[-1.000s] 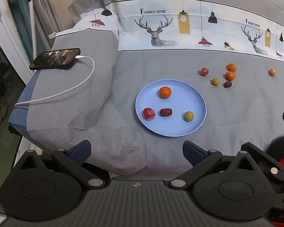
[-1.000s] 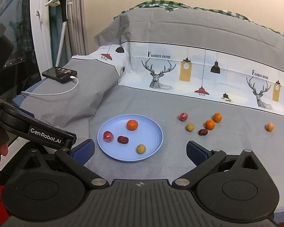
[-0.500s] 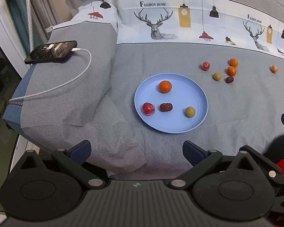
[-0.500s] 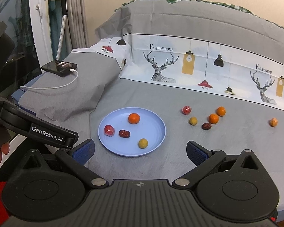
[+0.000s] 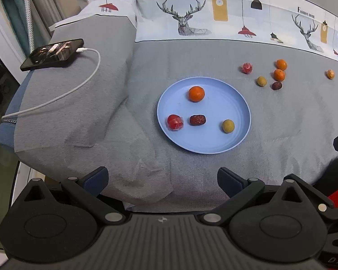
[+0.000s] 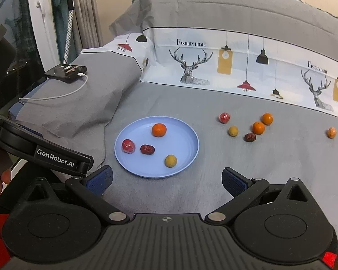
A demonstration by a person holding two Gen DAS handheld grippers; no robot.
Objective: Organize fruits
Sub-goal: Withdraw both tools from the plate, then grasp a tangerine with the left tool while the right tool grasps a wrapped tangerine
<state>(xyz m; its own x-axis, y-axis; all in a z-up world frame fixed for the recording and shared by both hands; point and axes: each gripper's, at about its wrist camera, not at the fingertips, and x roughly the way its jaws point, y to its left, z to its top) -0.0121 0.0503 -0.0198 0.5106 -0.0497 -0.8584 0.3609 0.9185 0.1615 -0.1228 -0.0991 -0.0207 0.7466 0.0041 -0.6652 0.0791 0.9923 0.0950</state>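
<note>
Both tongs, left tongs [image 5: 162, 177] and right tongs [image 6: 166, 180], are hanging apart and empty. Four fruits are sitting on the plate [image 6: 187, 157]; loose fruits [image 6: 258, 127] are lying on the soft bed, likely rolling if nudged.

Soft, even indoor light filled both views, casting only faint, short shadows under the small round fruits on the round pale-blue plastic plate [image 5: 234, 103] and on the grey bedspread [image 5: 281, 117]. Nothing glared; the plate showed a mild sheen. The centre was sharp in both pictures. Fisheye distortion bent the white printed band of the bedding [image 6: 247, 63] into a curve, and the corners darkened to black. The upper left of the right wrist view was dim around the white window frame [image 6: 37, 22].
</note>
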